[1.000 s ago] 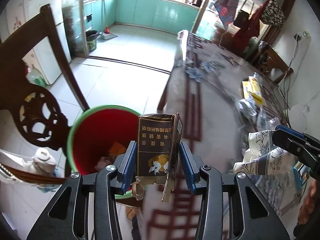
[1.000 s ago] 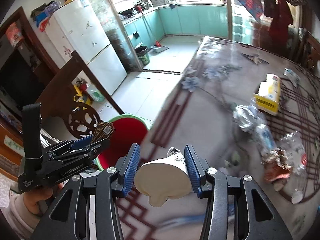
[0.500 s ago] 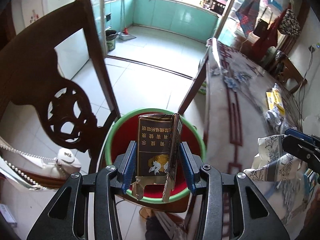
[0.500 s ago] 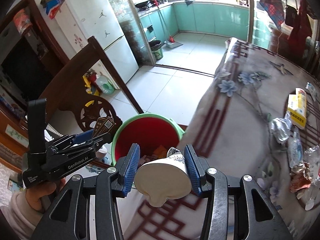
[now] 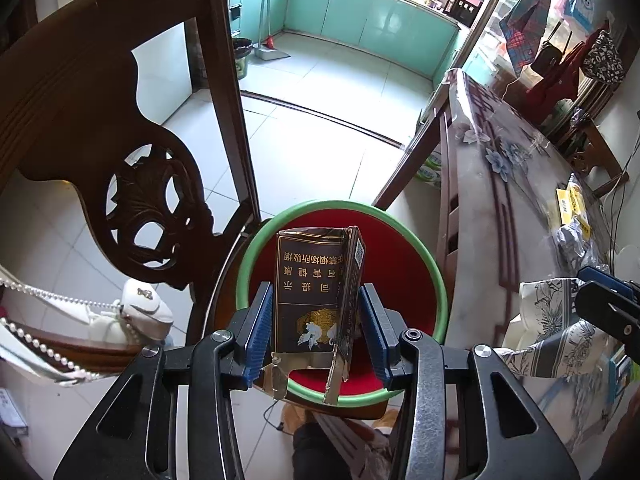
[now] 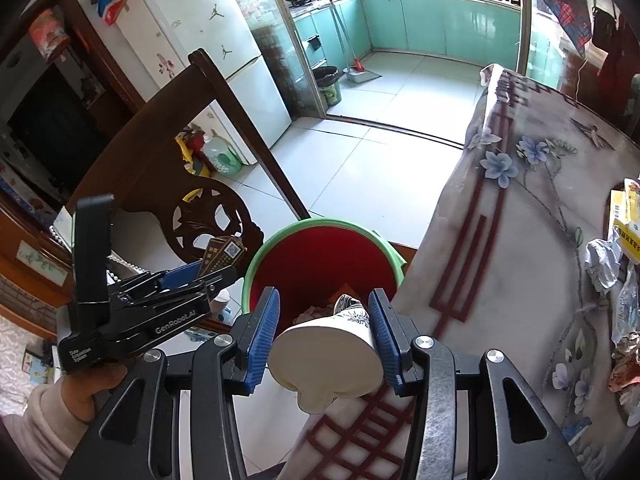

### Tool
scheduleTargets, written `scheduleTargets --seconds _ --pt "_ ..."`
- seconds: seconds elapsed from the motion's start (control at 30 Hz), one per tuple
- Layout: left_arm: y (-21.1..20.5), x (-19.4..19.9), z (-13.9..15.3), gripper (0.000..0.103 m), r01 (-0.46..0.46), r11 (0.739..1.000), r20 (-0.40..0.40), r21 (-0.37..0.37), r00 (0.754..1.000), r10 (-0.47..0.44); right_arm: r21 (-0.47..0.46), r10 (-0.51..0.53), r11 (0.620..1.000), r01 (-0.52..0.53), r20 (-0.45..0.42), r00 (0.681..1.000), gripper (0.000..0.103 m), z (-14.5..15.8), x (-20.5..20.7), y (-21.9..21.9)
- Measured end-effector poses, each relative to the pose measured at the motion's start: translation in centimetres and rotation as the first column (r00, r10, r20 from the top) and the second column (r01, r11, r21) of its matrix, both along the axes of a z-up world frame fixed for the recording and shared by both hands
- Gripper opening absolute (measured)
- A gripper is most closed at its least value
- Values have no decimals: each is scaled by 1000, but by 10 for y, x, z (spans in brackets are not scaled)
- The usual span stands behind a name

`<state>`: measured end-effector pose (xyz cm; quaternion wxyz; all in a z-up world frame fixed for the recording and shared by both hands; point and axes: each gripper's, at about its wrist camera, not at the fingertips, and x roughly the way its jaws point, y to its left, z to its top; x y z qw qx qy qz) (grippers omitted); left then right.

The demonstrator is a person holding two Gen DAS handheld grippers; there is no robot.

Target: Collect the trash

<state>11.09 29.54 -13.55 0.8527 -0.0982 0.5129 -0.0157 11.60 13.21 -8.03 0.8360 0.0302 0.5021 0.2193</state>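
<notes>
Left jaws: we see the left gripper [image 5: 318, 330] closed narrow on a dark cigarette pack [image 5: 318, 292], its blue pads pressing the pack's two sides; the pack stands upright between them, its torn flap hanging at the near end.
Right jaws: the right gripper [image 6: 324, 334] is clamped on a crushed paper cup [image 6: 326, 354] with a blue floral print, the cup's pale base facing the camera.
Pack position: we find it held above the mouth of the red bucket [image 5: 416, 272] with the green rim, which stands on the floor beside the worktop [image 5: 480, 248].
Cup position: held over the near rim of the same bucket [image 6: 320, 256], at the worktop's [image 6: 512, 248] edge.
Bucket contents: the right wrist view shows some scraps at the bottom, too small to name; in the left wrist view the pack hides them.
Only in the left view: white shoes [image 5: 132, 316] under the carved wooden chair [image 5: 132, 184].
Only in the right view: a white fridge [image 6: 208, 48], and crumpled foil [image 6: 604, 260] and a yellow box [image 6: 628, 220] on the worktop's flowered cloth.
</notes>
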Motion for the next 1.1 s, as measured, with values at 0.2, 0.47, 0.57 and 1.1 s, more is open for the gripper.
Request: scheduleTargets --seconds 0.2,0.47,0.57,1.1 --pt "0 3 -5 41 14 1000 -6 11 1000 -14 2 -8 1000 8 3 1000 44 -1 3 2" --pt "-1 8 -14 41 14 1000 -30 15 999 -14 7 -19 1000 19 -14 1000 44 -6 8 2" --pt "-1 9 -16 41 15 1000 -36 13 999 -14 0 -15 1000 15 -18 1000 45 -9 10 6" --pt "-5 5 -36 42 37 999 -94 10 995 -36 -5 6 1000 -6 -15 1000 45 -24 33 33"
